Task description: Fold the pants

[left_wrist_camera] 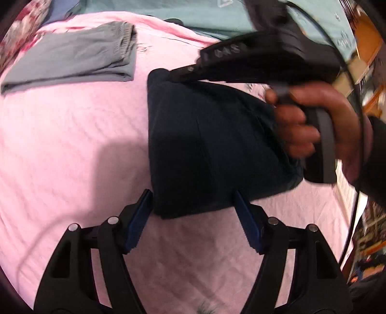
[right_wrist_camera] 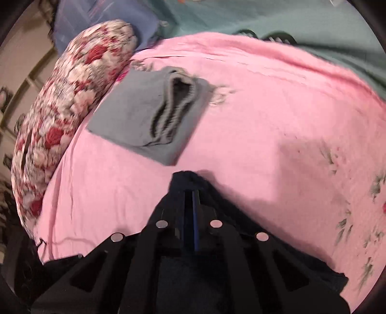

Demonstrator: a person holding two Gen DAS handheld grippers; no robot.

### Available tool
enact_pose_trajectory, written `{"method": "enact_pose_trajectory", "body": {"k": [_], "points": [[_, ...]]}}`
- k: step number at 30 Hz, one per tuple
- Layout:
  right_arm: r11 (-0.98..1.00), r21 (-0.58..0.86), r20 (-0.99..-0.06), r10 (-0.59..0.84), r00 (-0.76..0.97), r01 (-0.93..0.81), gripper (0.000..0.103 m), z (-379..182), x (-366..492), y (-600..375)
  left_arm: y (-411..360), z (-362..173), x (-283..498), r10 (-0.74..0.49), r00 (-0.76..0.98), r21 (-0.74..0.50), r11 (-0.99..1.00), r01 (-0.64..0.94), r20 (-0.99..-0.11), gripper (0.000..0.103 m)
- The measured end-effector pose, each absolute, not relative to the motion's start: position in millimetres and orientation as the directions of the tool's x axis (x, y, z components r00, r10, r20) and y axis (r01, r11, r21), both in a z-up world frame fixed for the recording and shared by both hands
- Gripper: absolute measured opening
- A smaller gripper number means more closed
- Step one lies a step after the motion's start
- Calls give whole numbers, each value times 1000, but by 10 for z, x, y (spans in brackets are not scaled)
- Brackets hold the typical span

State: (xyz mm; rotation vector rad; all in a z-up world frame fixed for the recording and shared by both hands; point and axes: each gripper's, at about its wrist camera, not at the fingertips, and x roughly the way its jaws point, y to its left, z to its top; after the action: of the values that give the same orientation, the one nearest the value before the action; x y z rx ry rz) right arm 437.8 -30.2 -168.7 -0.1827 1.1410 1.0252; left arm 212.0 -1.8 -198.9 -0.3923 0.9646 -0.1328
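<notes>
Pants of dark navy fabric (left_wrist_camera: 205, 145), folded into a thick block, lie on a pink quilted bedspread (left_wrist_camera: 72, 145) in the left wrist view. The left gripper (left_wrist_camera: 193, 205) hovers at the block's near edge with its jaws spread wide, 1 blue-padded finger on either side of the lower corner; whether the pads touch the cloth is hard to tell. The right gripper (left_wrist_camera: 176, 72), blurred, reaches in from the upper right to the block's far corner, and the person's right hand (left_wrist_camera: 320, 128) wraps its handle, hiding the block's right edge.

In the right wrist view the right gripper (right_wrist_camera: 191, 193) has its jaws pressed together on a peak of the dark navy fabric (right_wrist_camera: 185, 177), which rises just past the tips. The rest of the cloth runs under the gripper body and out of frame at the bottom.

A second pair of pants, grey with a ribbed waistband (right_wrist_camera: 149, 118), lies folded further up the bed, well apart from the navy block. A rose-patterned bolster pillow (right_wrist_camera: 60, 125) sits beside it on the left. A teal sheet (right_wrist_camera: 265, 21) shows beyond the pink cover, its far side cut off by the lens rim.
</notes>
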Motion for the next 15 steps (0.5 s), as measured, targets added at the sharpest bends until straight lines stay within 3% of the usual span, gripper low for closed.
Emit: {"method": "enact_pose_trajectory", "body": {"k": [2, 4, 5, 6, 11, 13, 14, 15], "points": [[525, 396, -795, 607, 5, -753, 9, -1581, 4375, -322, 43, -1855, 2047, -250, 609, -372, 925, -79, -752, 68], [471, 391, -782, 623, -16, -791, 26, -1393, 4322, -323, 126, -1707, 1978, -237, 657, -389, 917, -92, -715, 71], [462, 335, -797, 604, 15, -821, 55, -1317, 4287, -288, 162, -1683, 1978, -255, 663, -416, 905, -93, -703, 71], [458, 284, -811, 584, 44, -842, 76, -1281, 4270, -258, 193, -1694, 1998, -279, 660, -447, 889, -97, -698, 72], [335, 235, -873, 485, -47, -912, 74, -1484, 4336, 45, 322, -2003, 2121, -339, 612, -540, 824, -174, -714, 72], [310, 222, -910, 407, -82, -925, 57, -1656, 4356, 174, 306, -2130, 2131, -364, 595, -563, 806, -185, -716, 67], [309, 239, -917, 383, -110, -920, 37, -1727, 4381, 204, 300, -2143, 2120, -353, 606, -556, 811, -181, -713, 67], [321, 271, -912, 387, -136, -908, 32, -1766, 4426, 203, 273, -2167, 2108, -350, 608, -548, 819, -171, -713, 58]]}}
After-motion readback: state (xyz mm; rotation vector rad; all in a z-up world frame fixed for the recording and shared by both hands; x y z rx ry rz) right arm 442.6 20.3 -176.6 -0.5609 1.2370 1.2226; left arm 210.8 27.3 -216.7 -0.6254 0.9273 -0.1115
